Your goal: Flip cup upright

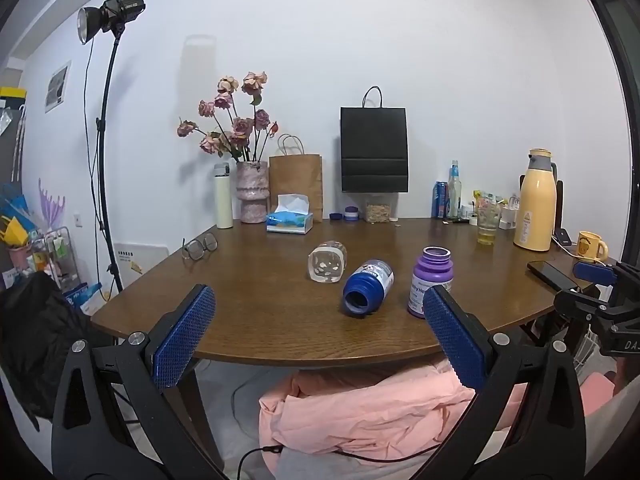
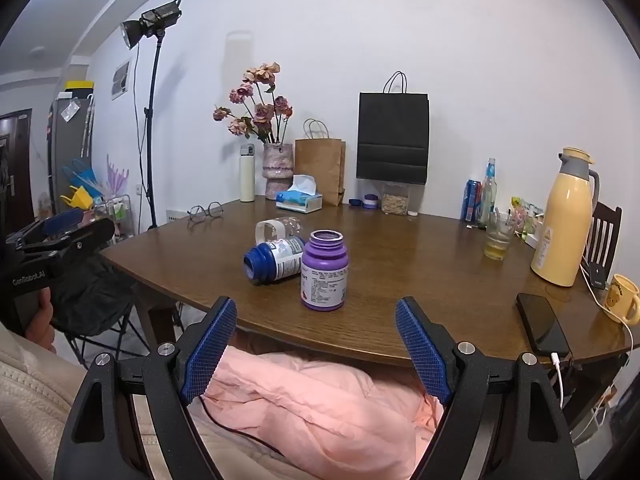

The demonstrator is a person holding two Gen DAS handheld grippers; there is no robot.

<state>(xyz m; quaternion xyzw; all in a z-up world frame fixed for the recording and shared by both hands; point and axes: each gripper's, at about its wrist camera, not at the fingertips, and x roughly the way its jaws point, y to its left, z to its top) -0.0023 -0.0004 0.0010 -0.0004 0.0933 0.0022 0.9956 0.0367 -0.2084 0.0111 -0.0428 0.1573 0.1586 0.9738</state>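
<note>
A blue bottle (image 1: 368,287) (image 2: 274,261) lies on its side on the brown table (image 1: 256,312) (image 2: 420,280), its open mouth facing me. Behind it a clear plastic container (image 1: 327,265) (image 2: 280,229) also lies on its side. A purple bottle (image 1: 431,280) (image 2: 324,276) stands upright, lid off, just right of the blue one. My left gripper (image 1: 318,312) is open, held before the table's near edge, with nothing between its blue pads. My right gripper (image 2: 316,322) is open too, in front of the purple bottle and short of the table edge.
Along the back stand a white flask (image 1: 224,196), a vase of dried roses (image 1: 251,190), a tissue box (image 1: 290,220), paper bags (image 1: 374,148), a glass (image 2: 498,236), and a yellow thermos (image 2: 564,220). Glasses (image 1: 200,246) lie left; a phone (image 2: 542,324) and yellow mug (image 2: 622,298) right. Pink fabric (image 2: 320,400) is below.
</note>
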